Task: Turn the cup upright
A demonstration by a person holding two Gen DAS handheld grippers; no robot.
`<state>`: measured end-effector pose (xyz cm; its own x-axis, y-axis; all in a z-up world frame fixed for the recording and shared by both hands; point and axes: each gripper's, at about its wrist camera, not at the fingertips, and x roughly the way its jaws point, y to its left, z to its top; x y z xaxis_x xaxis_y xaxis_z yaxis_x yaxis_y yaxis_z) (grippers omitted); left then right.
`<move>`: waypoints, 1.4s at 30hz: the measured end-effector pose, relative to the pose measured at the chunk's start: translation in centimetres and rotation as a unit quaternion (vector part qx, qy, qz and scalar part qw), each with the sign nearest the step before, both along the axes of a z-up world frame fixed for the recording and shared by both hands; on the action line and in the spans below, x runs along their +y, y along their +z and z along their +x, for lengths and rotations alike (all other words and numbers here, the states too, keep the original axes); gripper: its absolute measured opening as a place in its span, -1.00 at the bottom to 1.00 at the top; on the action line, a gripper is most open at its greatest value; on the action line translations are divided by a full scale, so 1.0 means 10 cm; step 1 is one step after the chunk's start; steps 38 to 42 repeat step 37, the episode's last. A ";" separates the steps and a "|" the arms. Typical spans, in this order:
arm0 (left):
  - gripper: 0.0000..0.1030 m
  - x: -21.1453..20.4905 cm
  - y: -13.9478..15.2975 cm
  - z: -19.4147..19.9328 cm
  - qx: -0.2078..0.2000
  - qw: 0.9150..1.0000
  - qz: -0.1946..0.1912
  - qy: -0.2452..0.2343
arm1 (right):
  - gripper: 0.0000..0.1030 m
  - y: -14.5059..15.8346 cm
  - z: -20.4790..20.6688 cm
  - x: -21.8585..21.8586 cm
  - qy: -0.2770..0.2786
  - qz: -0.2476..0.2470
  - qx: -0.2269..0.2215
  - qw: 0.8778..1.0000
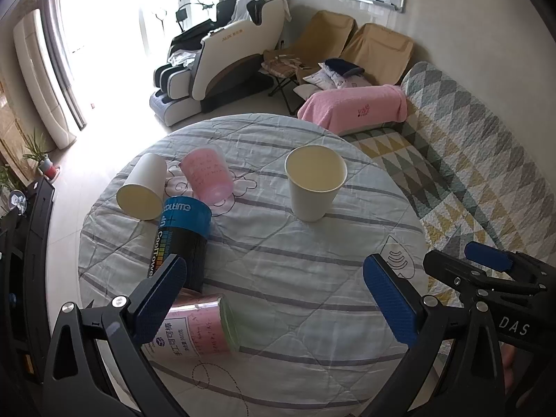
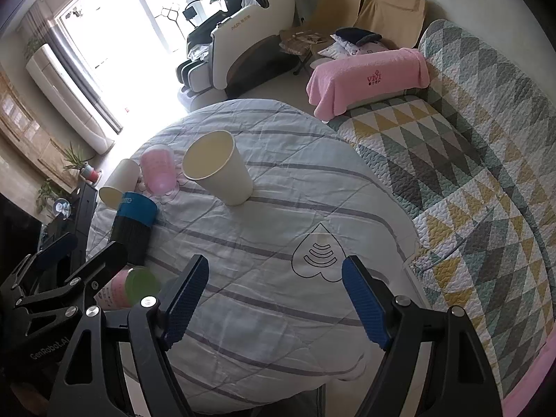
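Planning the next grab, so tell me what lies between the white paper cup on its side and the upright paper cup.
A see-through pink cup sits between the tipped paper cup and the upright paper cup, with bare striped cloth beyond it; both wrist views show this.

On the table (image 1: 312, 264) an upright cup (image 1: 314, 182) stands right of three containers, seemingly all lying down (image 1: 186, 232).

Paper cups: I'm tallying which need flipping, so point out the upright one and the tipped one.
upright paper cup (image 1: 314, 194), left wrist view, on its outer wall.
tipped paper cup (image 1: 139, 202), left wrist view, inside its open mouth.
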<state>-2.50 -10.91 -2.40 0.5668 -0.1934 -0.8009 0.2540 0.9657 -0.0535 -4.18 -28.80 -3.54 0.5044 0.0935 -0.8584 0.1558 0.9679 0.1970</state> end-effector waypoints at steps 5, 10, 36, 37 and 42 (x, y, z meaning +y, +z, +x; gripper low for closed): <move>1.00 -0.01 0.00 -0.01 0.000 1.000 0.000 0.000 | 0.56 0.00 0.00 -0.03 -0.004 -0.001 -0.001 1.000; 1.00 -0.03 0.00 -0.01 0.000 1.000 0.000 -0.002 | 0.56 0.00 0.00 -0.05 -0.008 0.000 -0.001 1.000; 1.00 -0.06 0.05 -0.02 -0.011 1.000 -0.002 -0.010 | 0.56 0.02 -0.04 -0.08 -0.013 -0.003 -0.006 1.000; 1.00 -0.05 0.06 -0.02 -0.011 1.000 -0.004 -0.011 | 0.56 0.02 -0.04 -0.08 -0.013 -0.003 -0.006 1.000; 1.00 -0.05 0.06 -0.02 -0.011 1.000 -0.004 -0.011 | 0.56 0.02 -0.04 -0.08 -0.013 -0.003 -0.006 1.000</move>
